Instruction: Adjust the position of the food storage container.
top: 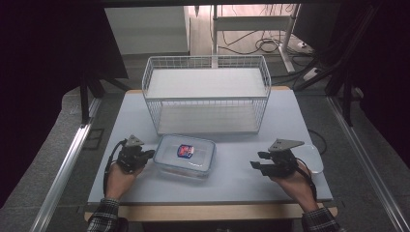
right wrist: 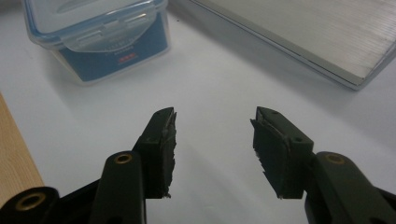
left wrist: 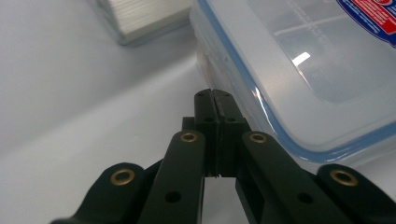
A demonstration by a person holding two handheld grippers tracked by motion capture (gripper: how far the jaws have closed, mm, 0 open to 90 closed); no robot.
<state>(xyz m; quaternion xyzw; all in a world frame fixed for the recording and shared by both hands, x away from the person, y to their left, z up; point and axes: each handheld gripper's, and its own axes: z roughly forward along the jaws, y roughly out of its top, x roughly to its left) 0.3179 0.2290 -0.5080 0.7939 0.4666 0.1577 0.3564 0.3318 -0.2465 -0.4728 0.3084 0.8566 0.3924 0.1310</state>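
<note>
Basically left gripper [top: 150, 154], jaws closed empty, noses the container [top: 185, 155] at lower centre to push; right gripper [top: 257, 160] open, lower right.

in the left gripper view the plastic box [left wrist: 299, 70] runs off the top and right edges, its red and blue label [left wrist: 373, 18] cut to a corner with print too blurred to read. in the right gripper view the box [right wrist: 98, 37] loses its top at the edge, and the print on its side is too small to tell.
</note>
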